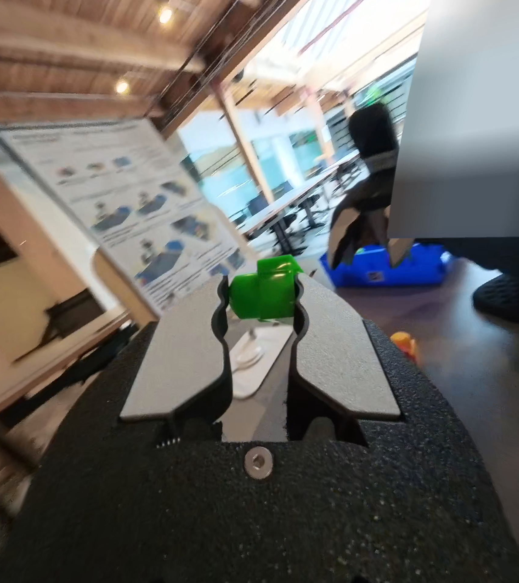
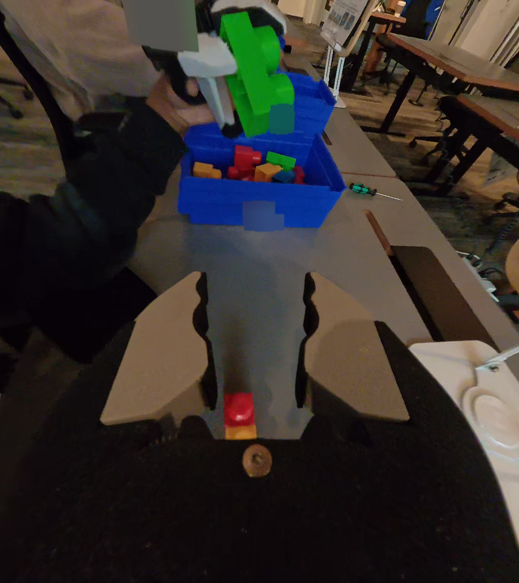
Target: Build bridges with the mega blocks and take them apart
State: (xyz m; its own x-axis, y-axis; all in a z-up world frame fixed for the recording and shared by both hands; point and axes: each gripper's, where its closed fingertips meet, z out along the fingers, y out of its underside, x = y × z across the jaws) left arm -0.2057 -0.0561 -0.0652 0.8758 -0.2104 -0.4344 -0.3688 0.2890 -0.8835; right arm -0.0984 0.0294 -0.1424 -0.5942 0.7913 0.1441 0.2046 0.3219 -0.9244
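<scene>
My left gripper (image 1: 261, 295) is shut on a green block (image 1: 261, 293), pinched at the fingertips and held in the air. In the right wrist view the same long green block (image 2: 251, 72) hangs tilted above the far side of a blue bin (image 2: 214, 198), with the left gripper (image 2: 233, 120) on it. My right gripper (image 2: 255, 277) is open and empty, low over the grey table, some way short of the bin. A red block on an orange block (image 2: 239, 410) stands on the table between its finger bases. The right gripper (image 1: 367, 255) also shows far off by the blue bin (image 1: 384, 274).
The bin holds several red, orange, green and blue blocks (image 2: 251, 167). A green-handled screwdriver (image 2: 365, 191) lies right of it. A white stand base (image 2: 488, 410) sits at the near right. A person's dark sleeve (image 2: 94, 205) is at the left. A poster stand (image 1: 119, 195) stands behind. Some 15 cm of space lies between my two pairs of fingers.
</scene>
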